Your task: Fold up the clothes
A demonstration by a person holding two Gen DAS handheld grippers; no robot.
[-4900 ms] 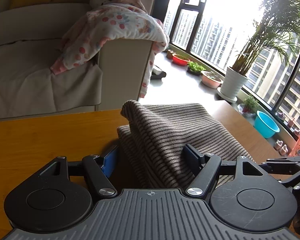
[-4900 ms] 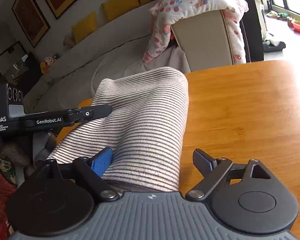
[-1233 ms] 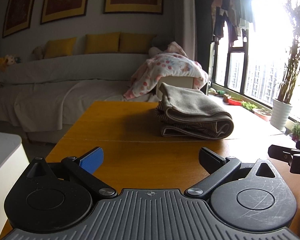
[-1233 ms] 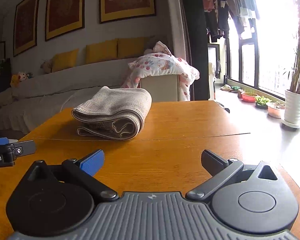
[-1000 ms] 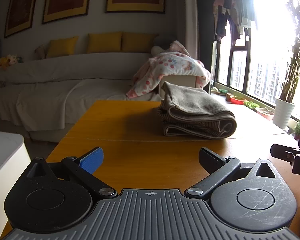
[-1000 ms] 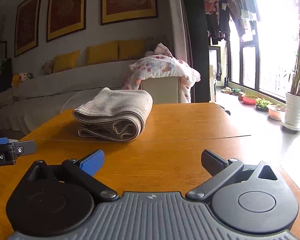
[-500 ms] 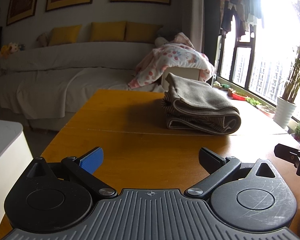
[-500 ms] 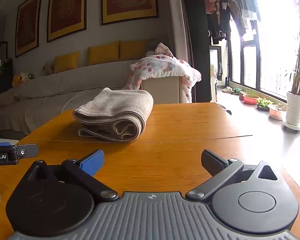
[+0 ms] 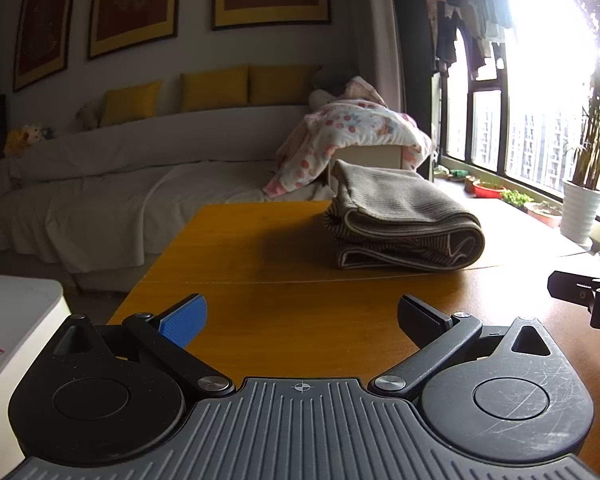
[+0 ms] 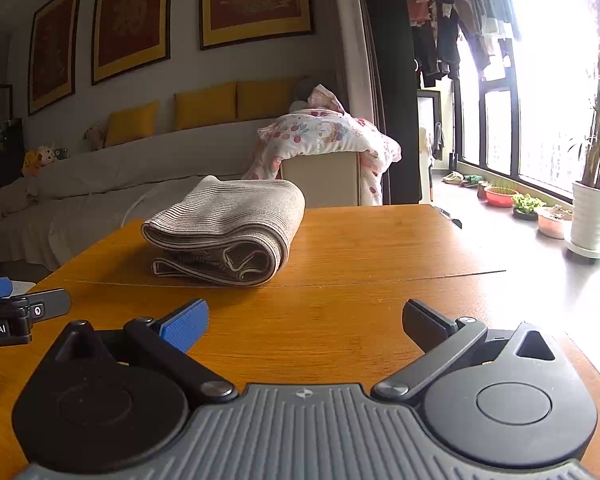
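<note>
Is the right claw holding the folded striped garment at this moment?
No, the right claw is open and empty, and the folded grey striped knit garment lies apart from it on the orange wooden table.

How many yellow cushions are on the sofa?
3 yellow cushions: left, middle and right, all along the sofa back. The spotted blanket may hide more.

Both claws black w/ ribbed grey base — left claw (image 9: 302, 316), right claw (image 10: 305, 320); one blue pad, silver screws.

Overexposed window (image 9: 556, 92) glare at right (fisheye-bent edges); the room's left lies dim.
</note>
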